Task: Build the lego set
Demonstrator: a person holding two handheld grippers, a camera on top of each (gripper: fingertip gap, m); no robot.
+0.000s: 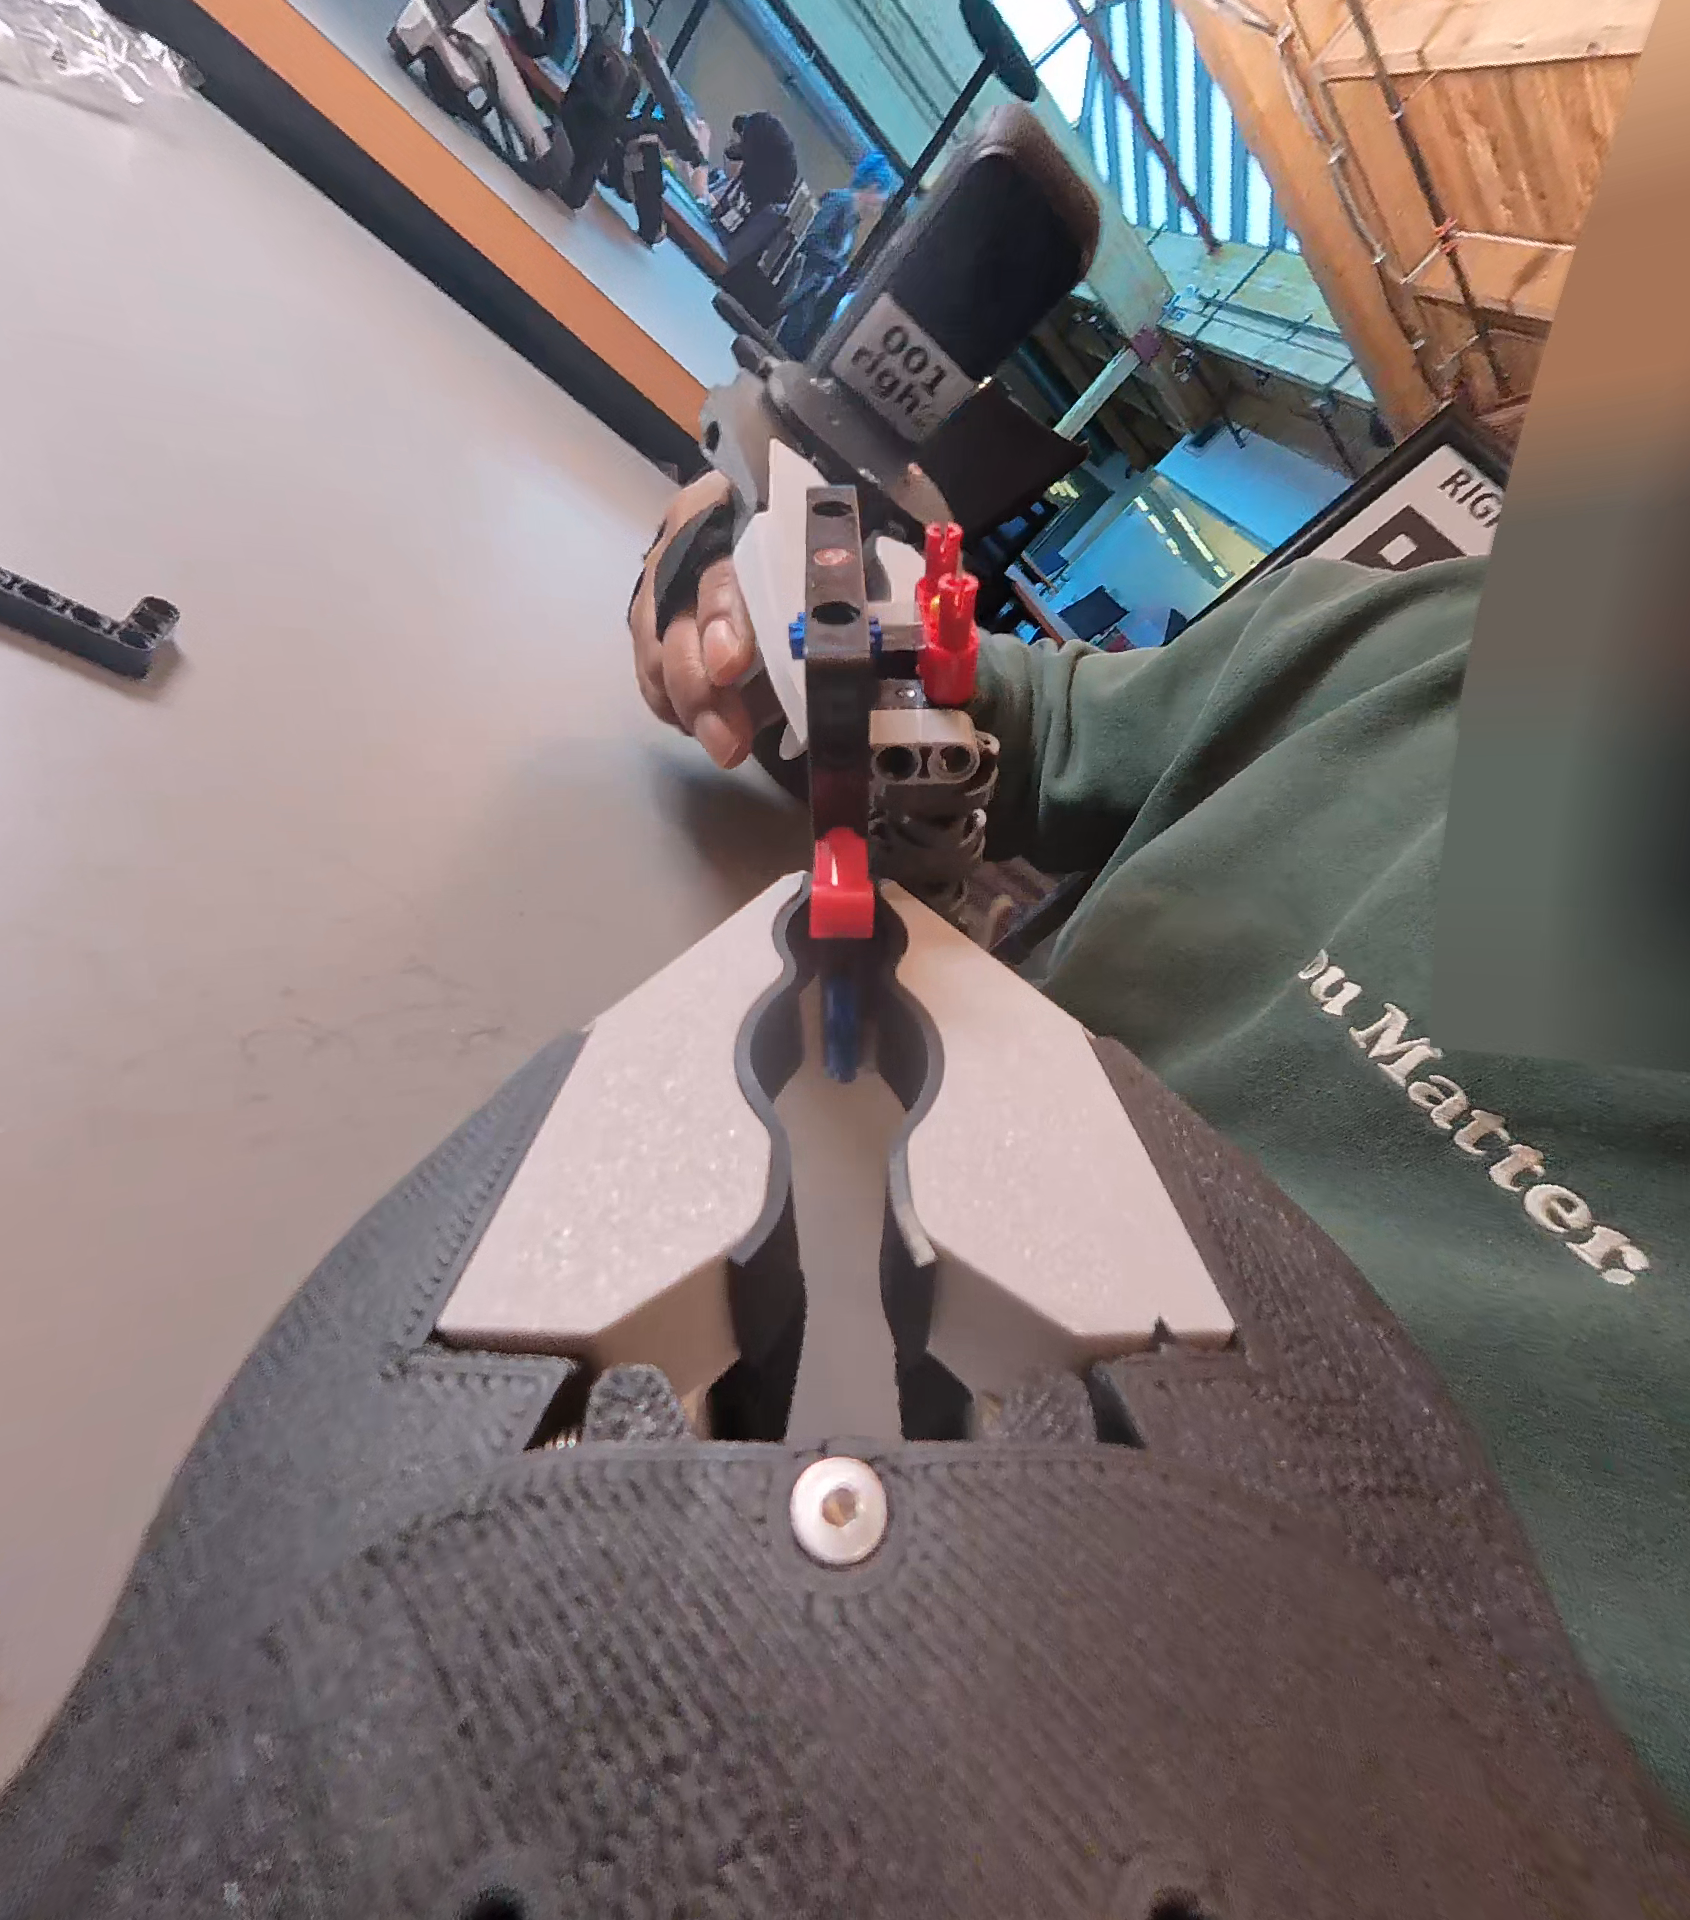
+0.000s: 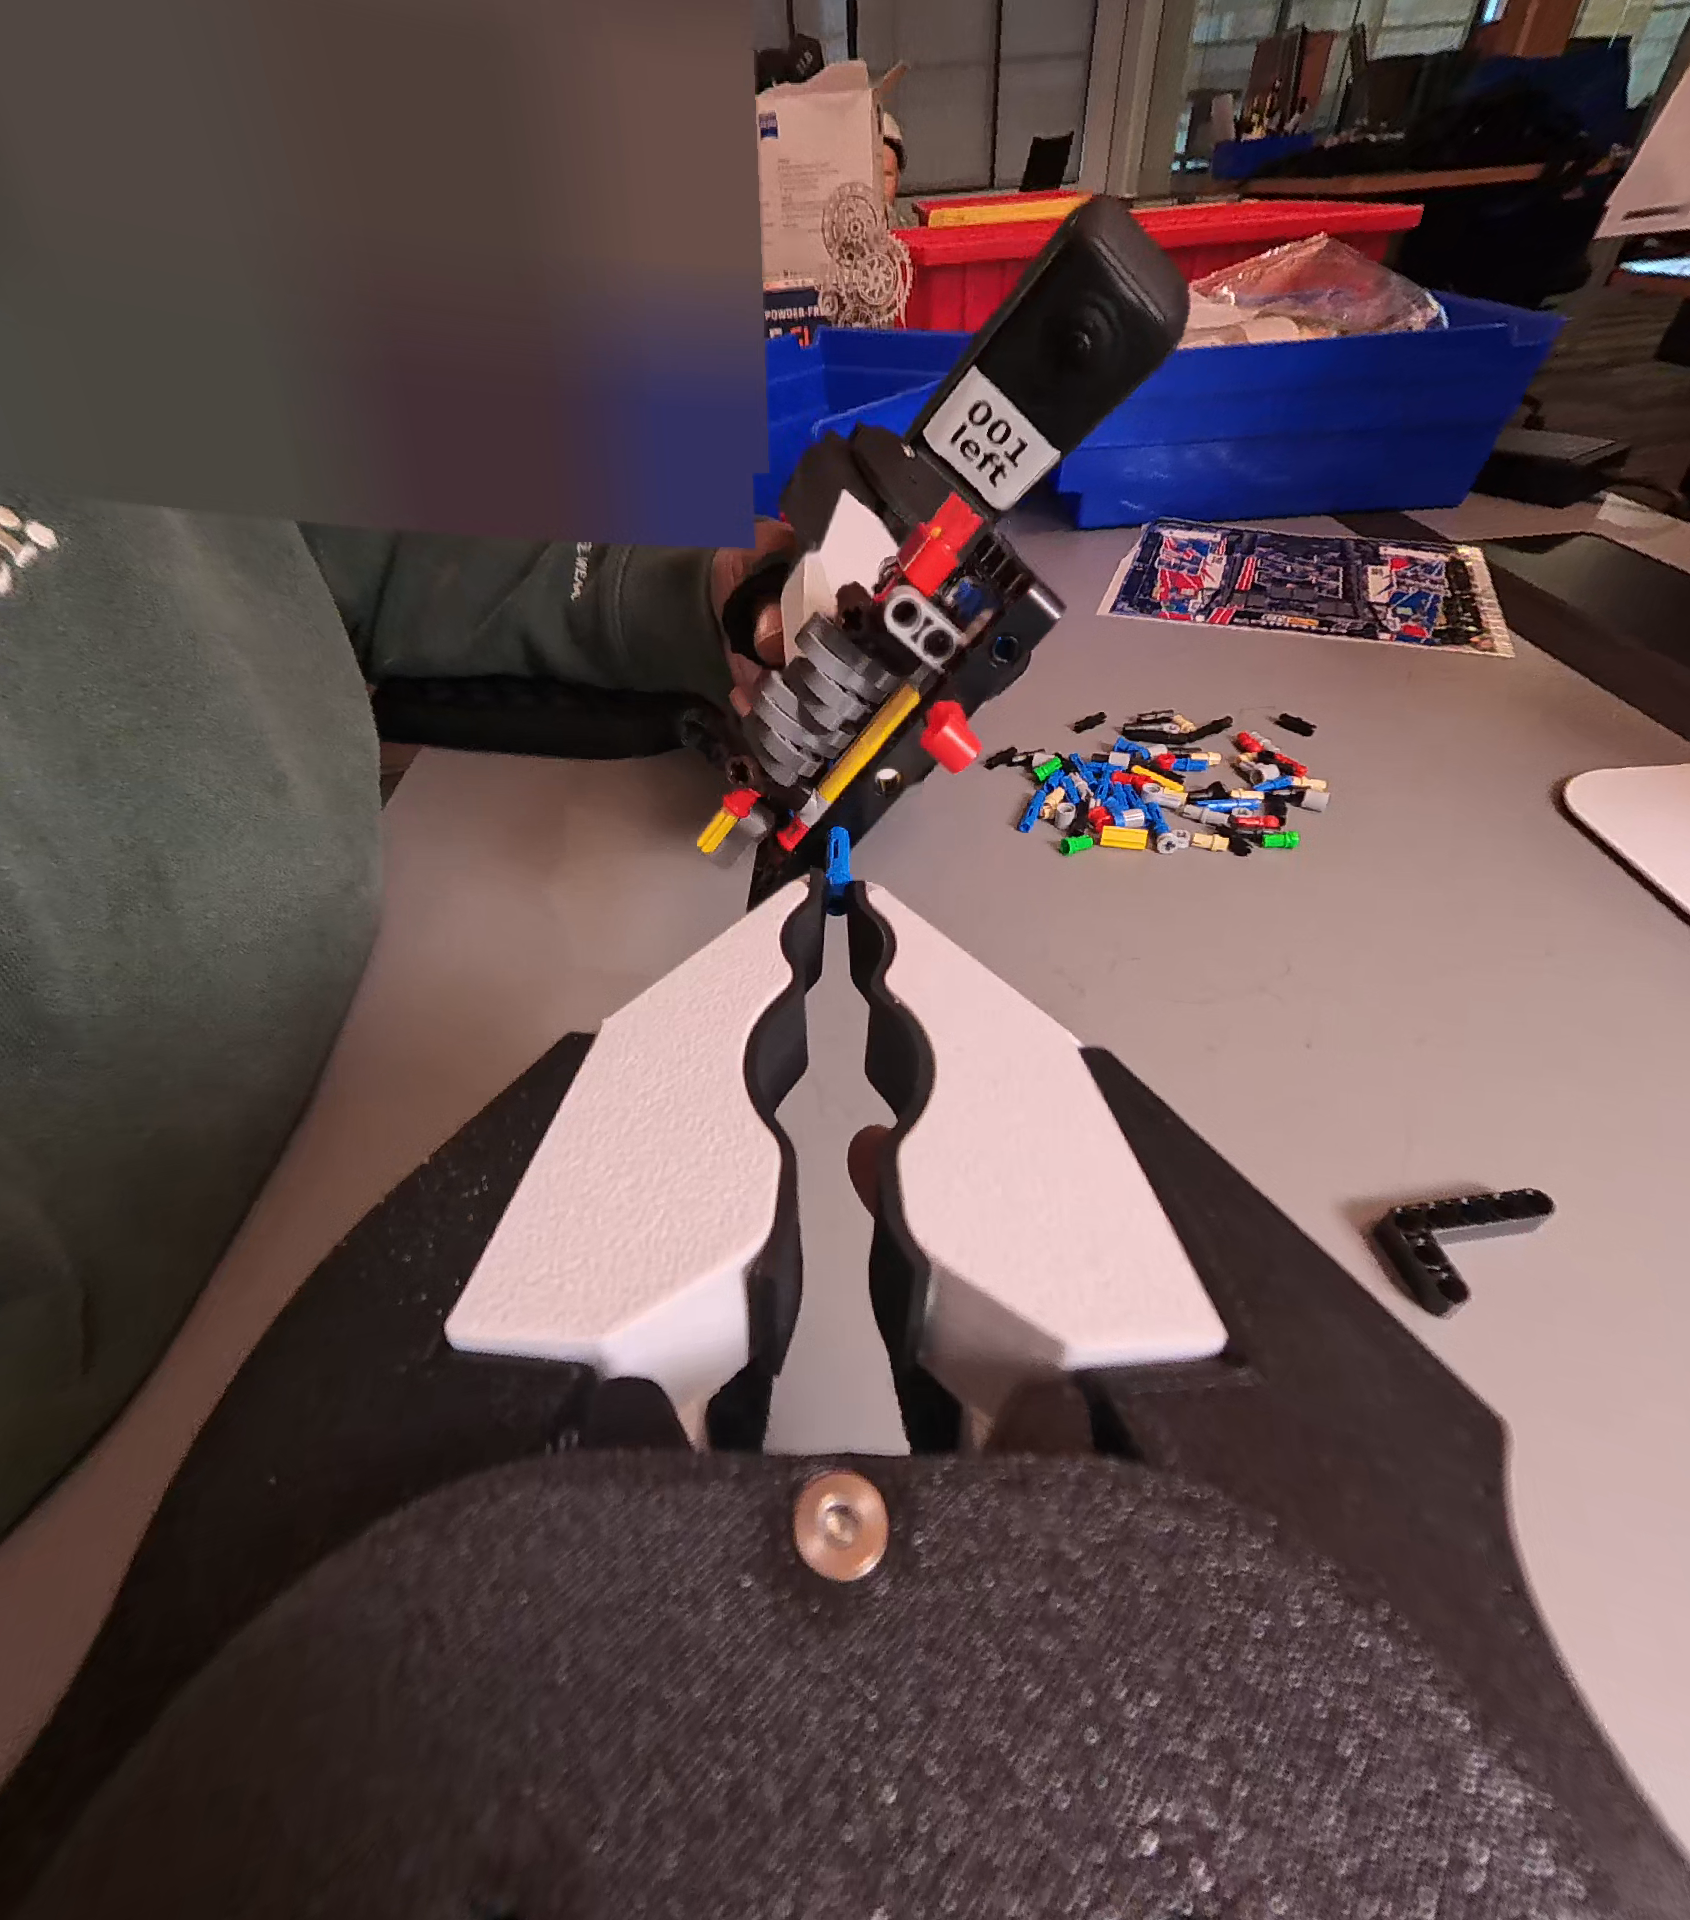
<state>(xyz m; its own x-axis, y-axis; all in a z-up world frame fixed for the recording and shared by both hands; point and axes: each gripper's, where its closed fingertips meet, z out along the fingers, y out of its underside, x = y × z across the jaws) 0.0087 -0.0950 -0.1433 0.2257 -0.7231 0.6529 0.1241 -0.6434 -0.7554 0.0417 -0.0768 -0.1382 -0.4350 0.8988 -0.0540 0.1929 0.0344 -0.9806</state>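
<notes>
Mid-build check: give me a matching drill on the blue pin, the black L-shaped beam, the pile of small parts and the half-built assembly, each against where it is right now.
Things
1. blue pin
2. black L-shaped beam
3. pile of small parts
4. lego assembly

Places
A. lying alone on the table
B. gripped by the left gripper
C. pinched at the tips of the right gripper
D. on the table, just in front of the printed sheet

Pairs: 1-C, 2-A, 3-D, 4-B
</notes>
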